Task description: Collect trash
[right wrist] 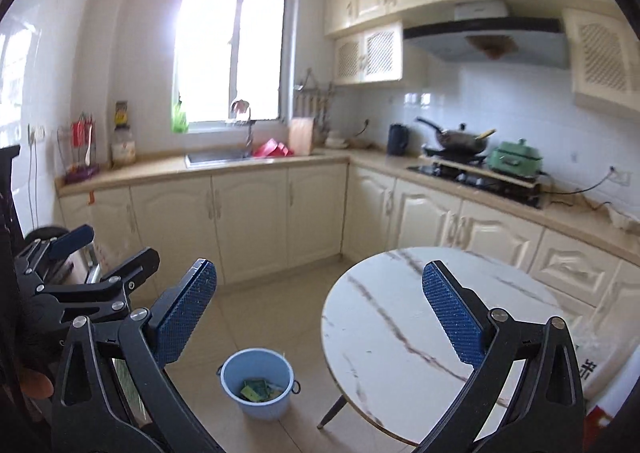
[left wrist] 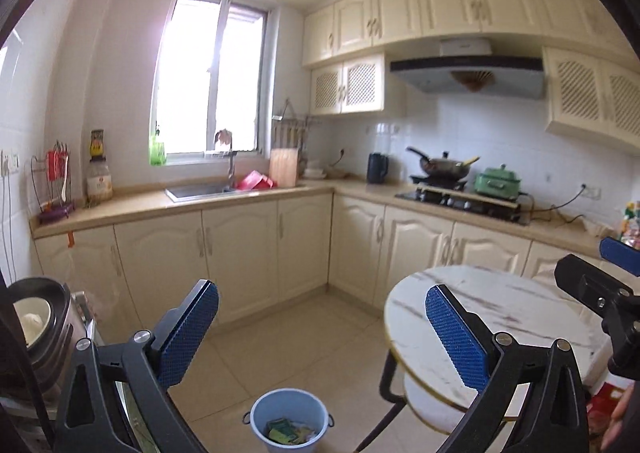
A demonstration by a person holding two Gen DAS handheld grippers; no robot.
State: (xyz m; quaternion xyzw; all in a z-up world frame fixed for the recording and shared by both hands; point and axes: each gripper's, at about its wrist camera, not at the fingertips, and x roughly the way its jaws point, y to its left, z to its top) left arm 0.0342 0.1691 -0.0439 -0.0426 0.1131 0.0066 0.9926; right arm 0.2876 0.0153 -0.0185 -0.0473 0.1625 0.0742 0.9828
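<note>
Trash [right wrist: 258, 389] in bucket [right wrist: 256, 363]

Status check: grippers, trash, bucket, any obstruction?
Left gripper and right gripper open, empty. Trash in blue bucket on floor. Marble table bare; nothing blocking.

Colour rundown: the round marble-look bench [right wrist: 420, 325] is white with brownish-grey veins and a thin gold edge. The small plastic bucket [right wrist: 258, 383] on the beige tiled floor [right wrist: 280, 293] is pale blue, with green and yellow scraps of trash [right wrist: 258, 389] inside. Left gripper [left wrist: 322, 327] and right gripper [right wrist: 320, 313] are both black-framed with bright blue dotted-texture pads. Wooden kitchen cabinets [left wrist: 240, 253] are all cream, a few upper doors with lattice pattern. The long kitchen bench top [left wrist: 140, 205] is tan. There's a mint-green electric cooker [left wrist: 498, 183], a dark navy kettle [left wrist: 377, 168], a red thing by the steel sink [left wrist: 200, 191], and white wall tiles [left wrist: 480, 125].
</note>
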